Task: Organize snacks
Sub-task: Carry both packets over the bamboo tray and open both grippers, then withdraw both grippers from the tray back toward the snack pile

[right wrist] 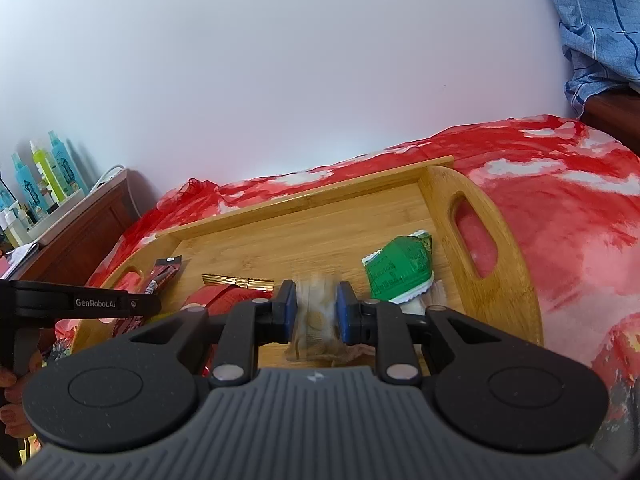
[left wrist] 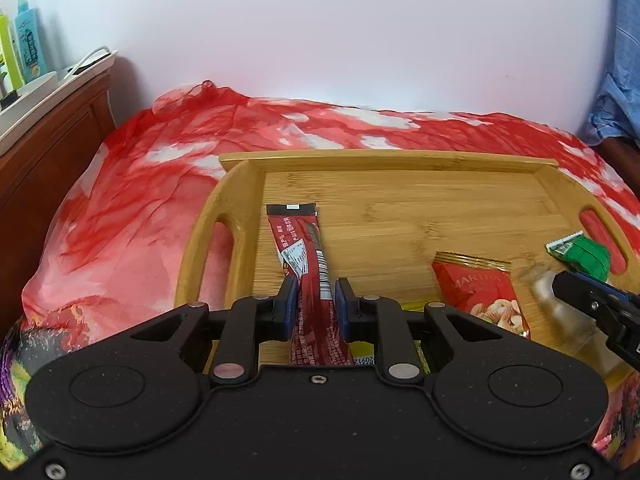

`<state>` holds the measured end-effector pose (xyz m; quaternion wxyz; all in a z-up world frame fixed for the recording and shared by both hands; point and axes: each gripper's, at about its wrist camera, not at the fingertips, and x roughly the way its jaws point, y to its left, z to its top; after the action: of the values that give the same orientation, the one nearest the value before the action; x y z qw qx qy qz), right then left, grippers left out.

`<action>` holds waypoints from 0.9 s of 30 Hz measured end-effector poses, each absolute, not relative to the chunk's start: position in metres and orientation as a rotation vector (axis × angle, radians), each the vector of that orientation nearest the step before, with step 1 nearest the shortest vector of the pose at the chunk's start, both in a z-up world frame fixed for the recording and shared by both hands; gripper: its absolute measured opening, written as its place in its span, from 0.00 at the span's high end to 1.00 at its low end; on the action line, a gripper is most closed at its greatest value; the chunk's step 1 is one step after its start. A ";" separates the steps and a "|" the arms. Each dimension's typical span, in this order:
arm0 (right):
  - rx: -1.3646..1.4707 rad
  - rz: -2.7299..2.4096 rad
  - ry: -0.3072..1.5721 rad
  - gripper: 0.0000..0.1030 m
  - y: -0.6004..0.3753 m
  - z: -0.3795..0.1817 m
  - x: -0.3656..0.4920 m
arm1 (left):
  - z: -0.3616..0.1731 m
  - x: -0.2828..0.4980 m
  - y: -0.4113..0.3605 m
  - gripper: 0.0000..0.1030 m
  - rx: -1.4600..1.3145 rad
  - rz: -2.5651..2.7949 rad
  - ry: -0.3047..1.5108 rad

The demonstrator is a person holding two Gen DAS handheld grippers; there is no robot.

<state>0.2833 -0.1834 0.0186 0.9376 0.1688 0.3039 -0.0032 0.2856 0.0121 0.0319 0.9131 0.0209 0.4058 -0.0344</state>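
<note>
A bamboo tray [left wrist: 400,192] with two handle slots lies on a red and white cloth. My left gripper [left wrist: 315,300] is shut on a long dark red snack stick pack [left wrist: 304,252] over the tray's left part. A red nut packet [left wrist: 480,292] and a green packet [left wrist: 584,256] lie on the tray. My right gripper [right wrist: 316,308] is shut on a clear packet of round biscuits [right wrist: 316,320], blurred, above the tray [right wrist: 304,232]. The green packet [right wrist: 400,268] lies just right of it, the red nut packet [right wrist: 224,296] to its left.
A wooden cabinet [left wrist: 52,136] with bottles [left wrist: 28,44] and a power strip stands at the left. A white wall is behind. A blue checked cloth [right wrist: 600,28] hangs at the right. A yellow packet [left wrist: 362,350] lies under my left gripper.
</note>
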 end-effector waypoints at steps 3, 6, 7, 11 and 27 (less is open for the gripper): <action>0.336 -0.006 0.619 0.74 -0.182 0.019 0.283 | 0.032 0.285 0.010 0.81 0.033 -0.078 0.832; 0.333 -0.002 0.610 0.70 -0.182 0.020 0.282 | 0.033 0.282 0.006 0.79 0.039 -0.080 0.830; 0.334 -0.001 0.602 0.68 -0.182 0.021 0.280 | 0.033 0.281 0.006 0.77 0.044 -0.079 0.829; 0.333 0.004 0.557 0.40 -0.183 0.030 0.272 | 0.039 0.272 0.004 0.55 0.049 -0.075 0.817; 0.248 -0.015 0.472 0.13 -0.173 0.052 0.214 | 0.065 0.202 0.008 0.12 0.044 -0.126 0.773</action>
<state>0.2141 -0.1730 0.0522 0.9647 0.1225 0.2330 -0.0073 0.2020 0.0077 0.0654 0.9240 0.0216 0.3768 -0.0613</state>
